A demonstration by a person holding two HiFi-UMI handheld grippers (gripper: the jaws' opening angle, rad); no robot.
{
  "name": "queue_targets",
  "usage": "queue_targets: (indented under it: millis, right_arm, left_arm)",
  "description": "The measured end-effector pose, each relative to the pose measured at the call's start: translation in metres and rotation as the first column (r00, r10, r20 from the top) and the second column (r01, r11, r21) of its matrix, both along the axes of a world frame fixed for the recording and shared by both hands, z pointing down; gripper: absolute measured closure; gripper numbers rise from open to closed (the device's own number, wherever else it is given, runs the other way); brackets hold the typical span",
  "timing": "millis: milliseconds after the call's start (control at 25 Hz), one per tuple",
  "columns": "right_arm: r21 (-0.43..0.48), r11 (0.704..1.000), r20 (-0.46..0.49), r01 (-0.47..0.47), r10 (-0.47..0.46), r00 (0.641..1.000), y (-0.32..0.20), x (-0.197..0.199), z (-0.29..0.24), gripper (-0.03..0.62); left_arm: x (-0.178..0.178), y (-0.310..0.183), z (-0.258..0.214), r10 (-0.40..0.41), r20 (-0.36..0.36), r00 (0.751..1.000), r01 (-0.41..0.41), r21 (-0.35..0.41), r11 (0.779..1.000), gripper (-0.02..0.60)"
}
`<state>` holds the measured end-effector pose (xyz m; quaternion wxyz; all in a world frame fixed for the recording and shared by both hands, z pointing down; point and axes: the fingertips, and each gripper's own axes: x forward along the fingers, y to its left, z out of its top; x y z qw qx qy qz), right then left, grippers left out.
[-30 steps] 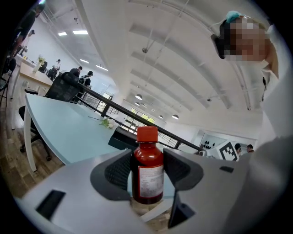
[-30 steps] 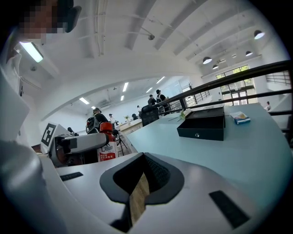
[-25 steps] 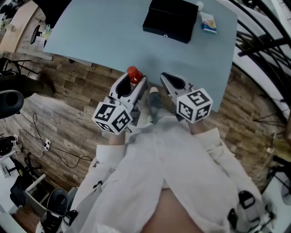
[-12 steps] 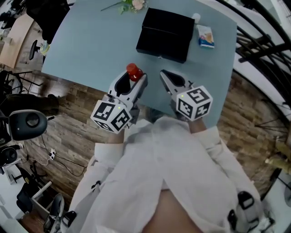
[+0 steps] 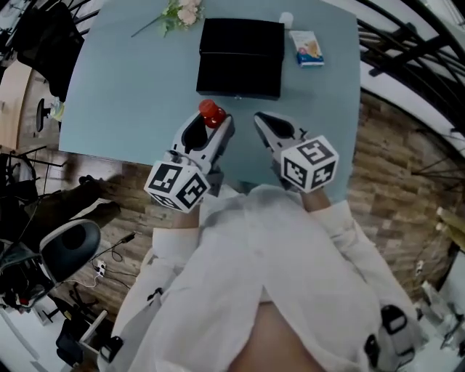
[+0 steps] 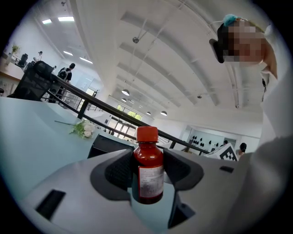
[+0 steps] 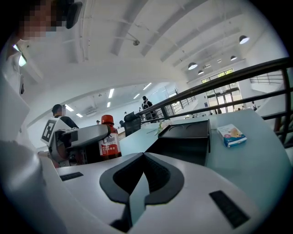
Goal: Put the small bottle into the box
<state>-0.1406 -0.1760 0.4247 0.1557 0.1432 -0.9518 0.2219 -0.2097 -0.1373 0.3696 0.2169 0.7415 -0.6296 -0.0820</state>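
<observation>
A small dark-red bottle [image 6: 148, 168] with a red cap [image 5: 211, 112] and a white label stands upright between the jaws of my left gripper [image 5: 212, 125], which is shut on it above the table's near edge. The same bottle [image 7: 109, 140] shows at the left of the right gripper view. The black box [image 5: 241, 57] sits closed on the pale blue table [image 5: 131, 87], just beyond the bottle; the box [image 7: 185, 139] also lies ahead in the right gripper view. My right gripper [image 5: 263, 122] is shut with nothing in it, beside the left one.
A small blue-and-white carton [image 5: 307, 49] and a white cap-like object [image 5: 286, 19] lie right of the box. A sprig of flowers [image 5: 174, 14] lies at the far left of it. A metal railing [image 5: 407, 43] runs past the table's right side; wooden floor and office chairs are on the left.
The table and box have come nearer, so both grippers now hang over the table's near edge instead of the floor. The left gripper still holds the bottle.
</observation>
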Motion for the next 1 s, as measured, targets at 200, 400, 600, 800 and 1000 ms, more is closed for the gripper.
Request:
queue_targets:
  millis: [200, 400, 600, 800, 1000]
  right_arm:
    - [-0.002, 0.997, -0.011, -0.081, 0.081, 0.997, -0.014, 0.000, 0.000, 0.591]
    - [-0.010, 0.989, -0.017, -0.147, 0.147, 0.989, -0.026, -0.010, -0.004, 0.591]
    - [-0.017, 0.976, -0.019, -0.217, 0.216, 0.976, -0.028, -0.010, -0.004, 0.591]
    - [-0.016, 0.971, -0.036, -0.239, 0.238, 0.971, -0.032, -0.014, -0.001, 0.591]
    - [0.002, 0.967, -0.051, -0.256, 0.256, 0.965, -0.034, -0.018, -0.002, 0.591]
  left_arm:
    - [-0.001, -0.022, 0.002, 0.095, -0.007, 0.995, -0.095, -0.012, 0.995, 0.368]
    - [-0.012, -0.043, -0.001, 0.173, 0.001, 0.985, -0.173, -0.019, 0.985, 0.370]
    - [-0.018, -0.055, -0.006, 0.238, 0.007, 0.971, -0.238, -0.021, 0.971, 0.370]
    - [-0.024, -0.065, -0.004, 0.269, 0.019, 0.963, -0.269, -0.028, 0.963, 0.370]
    - [-0.025, -0.073, 0.002, 0.337, 0.027, 0.941, -0.335, -0.065, 0.940, 0.370]
